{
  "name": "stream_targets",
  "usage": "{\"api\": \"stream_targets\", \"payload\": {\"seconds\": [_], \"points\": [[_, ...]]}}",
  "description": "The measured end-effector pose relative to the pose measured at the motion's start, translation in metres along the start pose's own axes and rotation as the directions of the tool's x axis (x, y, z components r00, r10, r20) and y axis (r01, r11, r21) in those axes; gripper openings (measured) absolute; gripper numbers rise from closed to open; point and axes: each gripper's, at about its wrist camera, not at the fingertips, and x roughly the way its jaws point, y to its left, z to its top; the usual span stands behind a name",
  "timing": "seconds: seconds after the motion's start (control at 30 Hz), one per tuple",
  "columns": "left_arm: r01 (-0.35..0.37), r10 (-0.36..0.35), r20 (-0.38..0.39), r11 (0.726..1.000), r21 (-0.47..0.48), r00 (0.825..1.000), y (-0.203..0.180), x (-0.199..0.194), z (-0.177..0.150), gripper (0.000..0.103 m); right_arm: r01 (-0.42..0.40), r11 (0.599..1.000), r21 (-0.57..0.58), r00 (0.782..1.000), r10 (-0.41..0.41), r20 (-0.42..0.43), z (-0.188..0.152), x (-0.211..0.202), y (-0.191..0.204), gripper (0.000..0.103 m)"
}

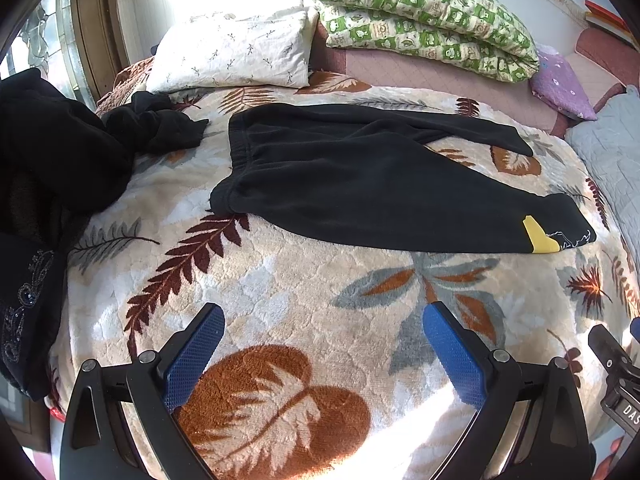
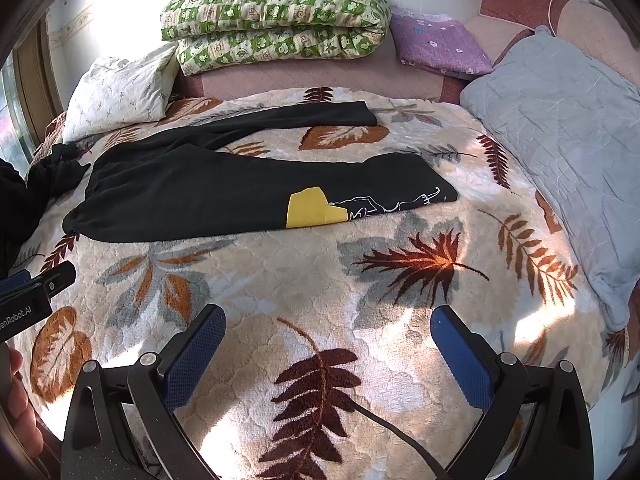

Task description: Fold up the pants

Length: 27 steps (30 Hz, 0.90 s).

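1. So, the pants are laid out flat on the blanket, well ahead of both claws, nothing touching them yet.
2. Their long axis runs side to side: waistband on the left, cuffs on the right. The 2 legs split apart in a V, the near one ending at a yellow patch, the far one lying further back.
3. Left claw is spread wide, holding nothing, hanging over bare blanket. Looks nearer the waistband end.
4. Right claw is the same deal: wide, nothing in it. It sits closer to the patch and near cuff.
5. My guess: folding hasn't started, and the first job is bringing 1 leg over the other, so each claw has to reach forward to its own end.
6. The blanket is plush and leaf-patterned, might drag on the fabric a bit.
7. Room stuff: dark clothes heaped left, white pillow and green quilt at the back, grey pillow right. Strong sun patches up front.
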Motion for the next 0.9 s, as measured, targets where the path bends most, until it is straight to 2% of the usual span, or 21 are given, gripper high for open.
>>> {"api": "stream_targets", "payload": {"seconds": [0.63,0.9], "points": [[-0.003,0.003,-0.016,1.000,0.000,1.000,-0.001,0.004,0.000,0.101,0.000,1.000,-0.002,1.000,0.000,-0.005,-0.001,0.003,-0.001,0.103],[-0.013,0.013,-0.021,1.000,0.006,1.000,-0.001,0.008,0.003,0.101,-0.001,1.000,-0.027,1.000,0.001,-0.006,0.010,0.007,0.004,0.103]]}}
